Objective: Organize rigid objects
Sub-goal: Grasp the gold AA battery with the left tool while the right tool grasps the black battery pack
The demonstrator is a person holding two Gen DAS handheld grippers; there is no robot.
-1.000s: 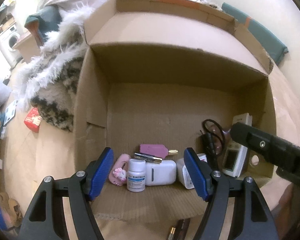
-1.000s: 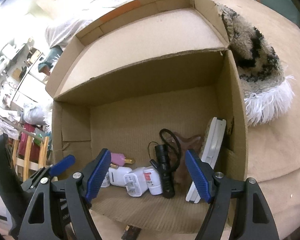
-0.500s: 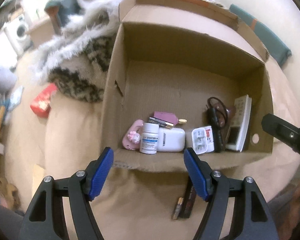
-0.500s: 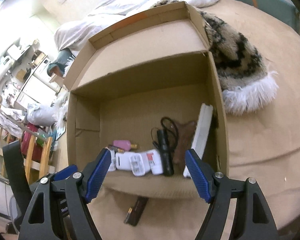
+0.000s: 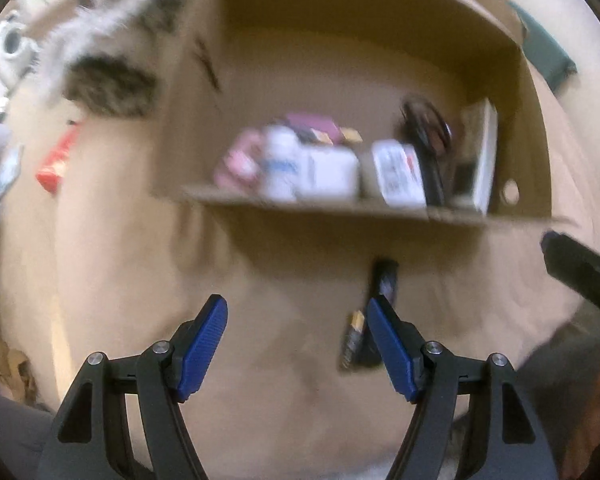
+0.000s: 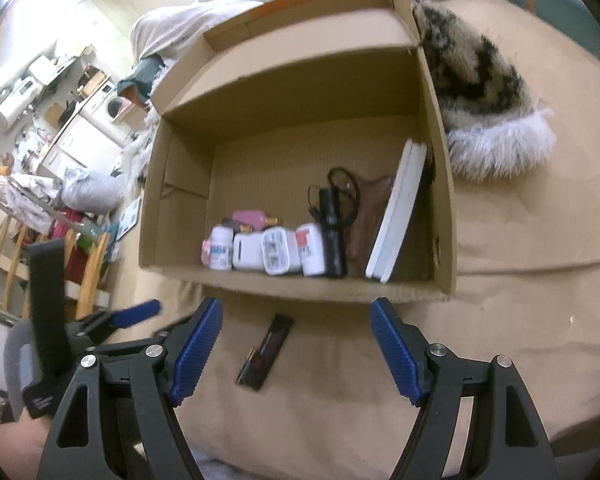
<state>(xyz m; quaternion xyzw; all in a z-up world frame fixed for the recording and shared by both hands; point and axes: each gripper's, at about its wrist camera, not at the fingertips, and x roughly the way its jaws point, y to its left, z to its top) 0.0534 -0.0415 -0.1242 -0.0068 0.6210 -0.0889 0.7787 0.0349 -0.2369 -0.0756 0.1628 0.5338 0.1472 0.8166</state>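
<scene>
A cardboard box [image 6: 440, 160] [image 5: 524, 128] lies open on a beige cover, with small items lined along its near wall: a white pill bottle [image 6: 221, 248], white chargers [image 6: 278, 250], a black flashlight [image 6: 332, 232] and a white flat device [image 6: 400, 208]. A dark slim box [image 6: 266, 350] [image 5: 382, 284] with a battery beside it lies on the cover in front of the cardboard box. My right gripper [image 6: 296, 344] hangs open above it, nothing between the pads. My left gripper [image 5: 296, 344] is open too, its right pad next to the dark slim box. The left wrist view is blurred.
A furry patterned blanket [image 6: 484, 92] lies beside the cardboard box. A red packet [image 5: 56, 160] sits on the cover to the left. Furniture and a wooden chair [image 6: 88, 264] crowd the room's left side.
Both grippers have drawn back out of the cardboard box toward its front. The dark slim box on the cover has come into view between and below them. Both grippers have stayed open.
</scene>
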